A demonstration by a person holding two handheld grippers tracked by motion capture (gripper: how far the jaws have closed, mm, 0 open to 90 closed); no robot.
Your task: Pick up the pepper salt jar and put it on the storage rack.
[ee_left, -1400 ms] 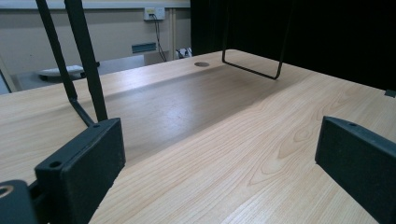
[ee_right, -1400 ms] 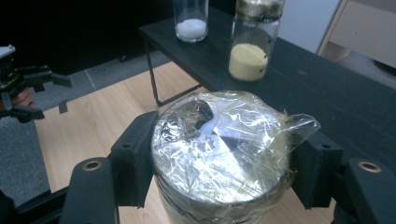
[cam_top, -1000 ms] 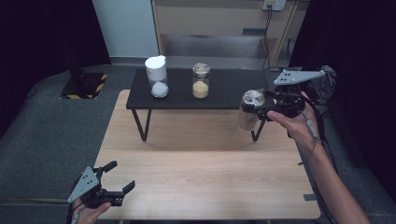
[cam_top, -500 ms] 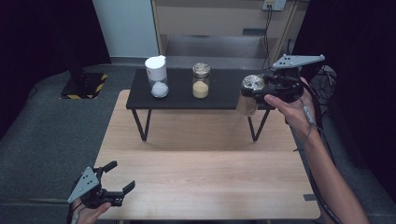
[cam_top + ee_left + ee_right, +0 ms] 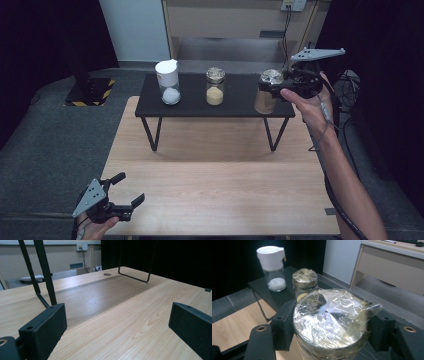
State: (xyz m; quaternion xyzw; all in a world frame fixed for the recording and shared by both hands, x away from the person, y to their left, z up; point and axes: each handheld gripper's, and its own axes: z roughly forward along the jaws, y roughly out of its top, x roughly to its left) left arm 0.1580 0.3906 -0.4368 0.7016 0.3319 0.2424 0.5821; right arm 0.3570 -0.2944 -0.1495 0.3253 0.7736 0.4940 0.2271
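High cam looks down; 2 gripper cams close, low; share table (image 5: 225, 185).

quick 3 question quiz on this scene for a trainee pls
1. True or false: the right tongs are shut on the foil-topped jar.
2. How many containers stand free on the black shelf?
3. The left tongs are: A open above the wooden table, B shut on a jar, C touching the shelf.

Key: 1 true. 2 two: the white-capped shaker and the jar of yellow grains. 3 A.
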